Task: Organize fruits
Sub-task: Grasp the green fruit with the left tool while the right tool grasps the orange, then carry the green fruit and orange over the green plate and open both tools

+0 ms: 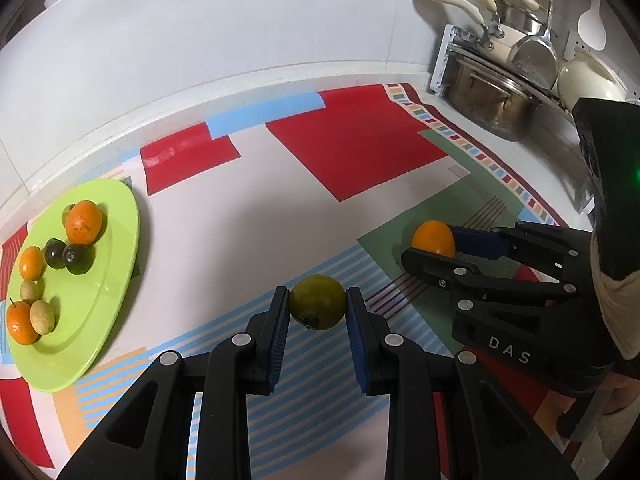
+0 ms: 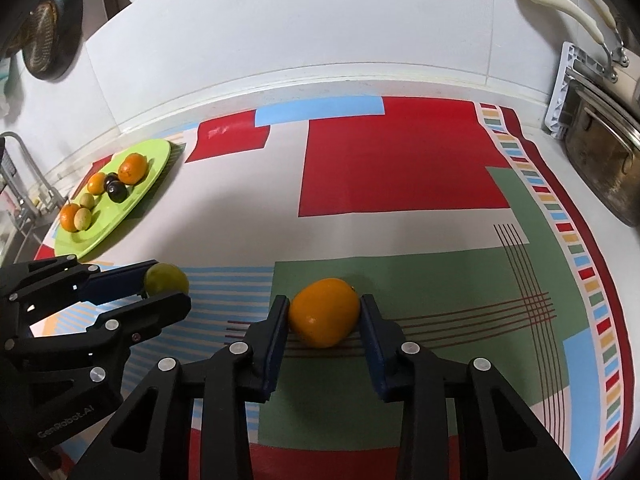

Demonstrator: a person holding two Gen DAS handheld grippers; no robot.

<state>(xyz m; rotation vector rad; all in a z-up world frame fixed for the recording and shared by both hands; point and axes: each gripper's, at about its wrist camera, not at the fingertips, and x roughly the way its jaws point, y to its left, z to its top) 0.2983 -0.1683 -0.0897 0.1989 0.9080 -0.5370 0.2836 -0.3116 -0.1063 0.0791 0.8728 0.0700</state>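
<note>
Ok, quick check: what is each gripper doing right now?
Left gripper: shut on the round green fruit, which rests on the patterned tablecloth.
Right gripper: shut on the oval orange fruit, also on the cloth.

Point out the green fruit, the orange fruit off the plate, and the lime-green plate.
green fruit (image 1: 317,301), left wrist view, middle of its skin
orange fruit (image 2: 325,312), right wrist view, middle of its skin
lime-green plate (image 1: 108,300), left wrist view, bare inner surface
</note>
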